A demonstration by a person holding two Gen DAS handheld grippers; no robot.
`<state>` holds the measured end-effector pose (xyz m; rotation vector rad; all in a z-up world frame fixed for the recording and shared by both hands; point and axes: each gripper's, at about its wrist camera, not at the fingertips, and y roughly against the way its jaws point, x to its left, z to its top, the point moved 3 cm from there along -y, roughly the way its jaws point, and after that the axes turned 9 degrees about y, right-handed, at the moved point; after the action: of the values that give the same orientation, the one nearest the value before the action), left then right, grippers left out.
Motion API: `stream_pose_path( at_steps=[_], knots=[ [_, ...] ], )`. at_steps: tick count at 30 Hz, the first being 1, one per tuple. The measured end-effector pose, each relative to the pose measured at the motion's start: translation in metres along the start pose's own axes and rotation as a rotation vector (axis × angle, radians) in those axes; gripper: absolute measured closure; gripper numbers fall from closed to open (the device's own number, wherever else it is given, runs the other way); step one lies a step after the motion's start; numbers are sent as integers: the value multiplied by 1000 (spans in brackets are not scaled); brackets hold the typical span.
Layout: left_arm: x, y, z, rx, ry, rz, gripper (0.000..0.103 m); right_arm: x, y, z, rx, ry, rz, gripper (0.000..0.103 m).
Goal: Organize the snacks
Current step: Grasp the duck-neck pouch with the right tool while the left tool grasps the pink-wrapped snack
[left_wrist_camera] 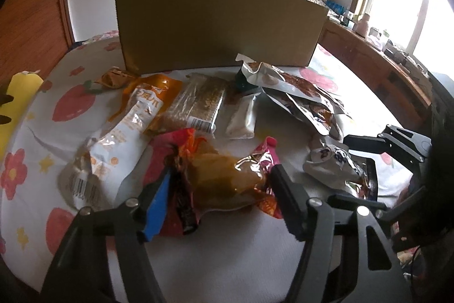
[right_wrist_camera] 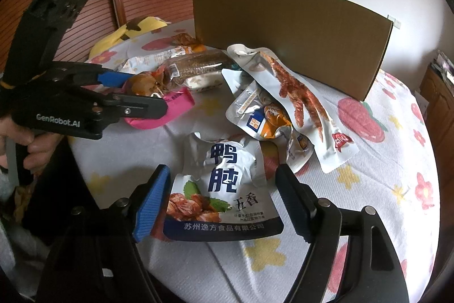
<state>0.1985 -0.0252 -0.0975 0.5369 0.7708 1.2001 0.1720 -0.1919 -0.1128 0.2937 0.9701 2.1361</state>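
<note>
Snack packets lie scattered on a flower-print bed sheet [left_wrist_camera: 198, 254]. My left gripper [left_wrist_camera: 220, 195] is shut on a pink packet with a brown clear window [left_wrist_camera: 227, 181], one pad pressing on each side. The right wrist view shows the same left gripper [right_wrist_camera: 144, 93] from the side, clamping that packet [right_wrist_camera: 142, 83]. My right gripper [right_wrist_camera: 224, 189] is open, and a white-and-blue pouch with blue lettering [right_wrist_camera: 227, 183] lies flat between its fingers, apart from the pads. In the left wrist view, that pouch [left_wrist_camera: 332, 166] lies at the right.
An upright cardboard box [left_wrist_camera: 218, 27] [right_wrist_camera: 292, 33] stands at the back of the bed. Before it lie an orange-white pouch [left_wrist_camera: 127, 127], a brown bar pack [left_wrist_camera: 195, 104], a small white pack [left_wrist_camera: 241, 118] and a chicken-feet pouch [right_wrist_camera: 298, 95]. A yellow plush toy [right_wrist_camera: 133, 30] is at the left.
</note>
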Motion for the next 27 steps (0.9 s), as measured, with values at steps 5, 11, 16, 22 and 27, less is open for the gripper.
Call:
stream_pose_path(
  at_steps=[5,11,16,22,27],
  knots=[
    [0,11,-4,-17,15,-39,38,0,0,0,2,2,3,25],
    [0,22,-4,-41,22,-57,38,4,2,1,-3,18,21,39],
    [-1,28,-4,-59,22,-68,38,8,3,1,-6,23,18,41],
    [-1,34,-1,-78,22,-72,38,11,9,4,-17,33,6,42],
    [-1,38,-2,-86,26,-78,38,11,15,6,-33,28,2,42]
  ],
)
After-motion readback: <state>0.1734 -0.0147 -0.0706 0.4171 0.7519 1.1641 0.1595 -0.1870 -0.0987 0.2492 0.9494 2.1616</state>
